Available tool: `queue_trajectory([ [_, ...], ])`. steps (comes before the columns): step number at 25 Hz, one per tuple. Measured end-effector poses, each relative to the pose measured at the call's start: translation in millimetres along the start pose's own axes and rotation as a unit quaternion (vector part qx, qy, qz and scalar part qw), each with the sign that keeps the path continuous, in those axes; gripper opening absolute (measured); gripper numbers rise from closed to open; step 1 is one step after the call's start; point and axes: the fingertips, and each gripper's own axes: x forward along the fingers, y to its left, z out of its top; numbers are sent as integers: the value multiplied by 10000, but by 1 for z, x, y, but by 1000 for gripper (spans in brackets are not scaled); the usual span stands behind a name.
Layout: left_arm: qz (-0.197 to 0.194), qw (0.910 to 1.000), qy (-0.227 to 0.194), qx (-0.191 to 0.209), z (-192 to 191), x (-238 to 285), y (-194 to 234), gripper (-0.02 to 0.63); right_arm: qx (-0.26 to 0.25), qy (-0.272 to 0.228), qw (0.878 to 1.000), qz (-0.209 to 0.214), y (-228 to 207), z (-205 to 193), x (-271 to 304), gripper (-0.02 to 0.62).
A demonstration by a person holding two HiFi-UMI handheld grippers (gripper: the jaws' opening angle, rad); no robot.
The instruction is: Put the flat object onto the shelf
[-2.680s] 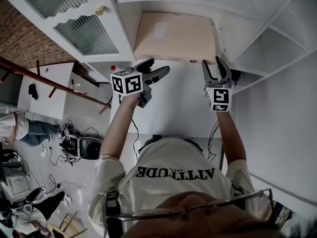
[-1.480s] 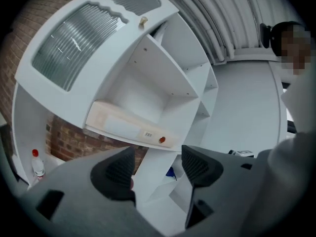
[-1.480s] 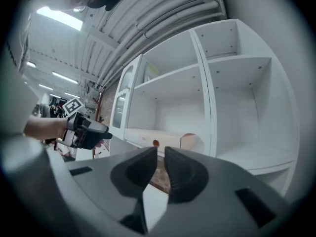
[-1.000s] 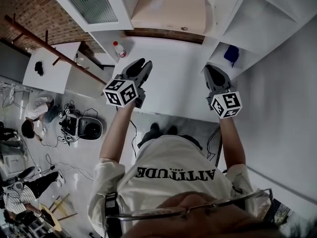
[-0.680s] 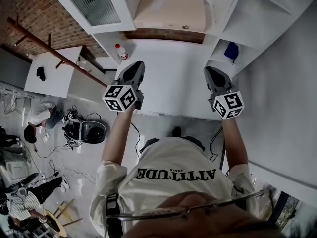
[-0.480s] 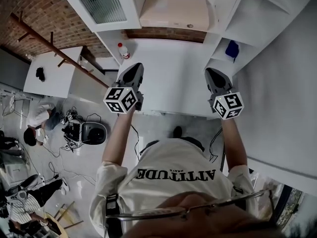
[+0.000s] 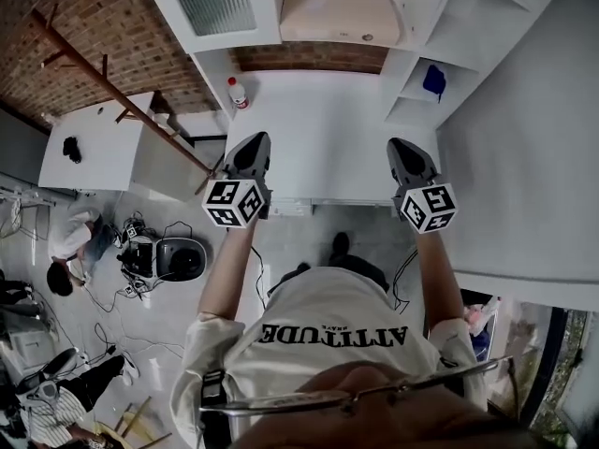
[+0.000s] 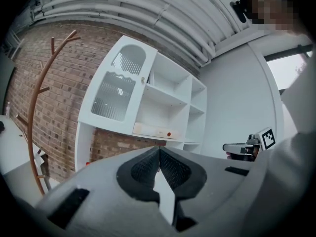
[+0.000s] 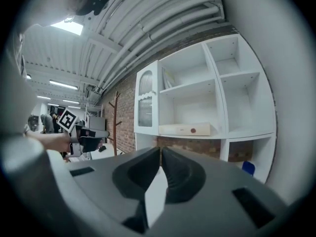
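Moved: your claws backed off the shelf [image 7: 449,26].
Claws: left claw [image 7: 251,144], right claw [image 7: 404,148] clenched, empty.
Flat object [image 7: 339,14]: likely stiff, light; grip side edges.

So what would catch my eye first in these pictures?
Probably the flat tan box lying on a shelf of the white cabinet. Nearer, the left gripper and right gripper are held side by side above the white table, jaws shut, nothing in them.
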Motion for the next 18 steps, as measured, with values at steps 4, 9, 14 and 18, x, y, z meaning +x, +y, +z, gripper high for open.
queue_trajectory([
  [4, -48, 9999, 104, 25, -15, -24, -3, 24, -82, 27, 9999, -145, 26, -8, -30, 34],
  [9, -167, 9994, 300, 104, -36, -38, -17, 25, -244, 102, 9994, -219, 35, -20, -57, 34],
  [14, -113, 9992, 361, 140, -41, -47, -30, 25, -336, 20, 9990, -287, 24, -17, -71, 34],
  [18, -75, 9993, 320, 178, -36, -48, -43, 25, -260, -66, 9992, -280, 11, -12, -79, 34],
])
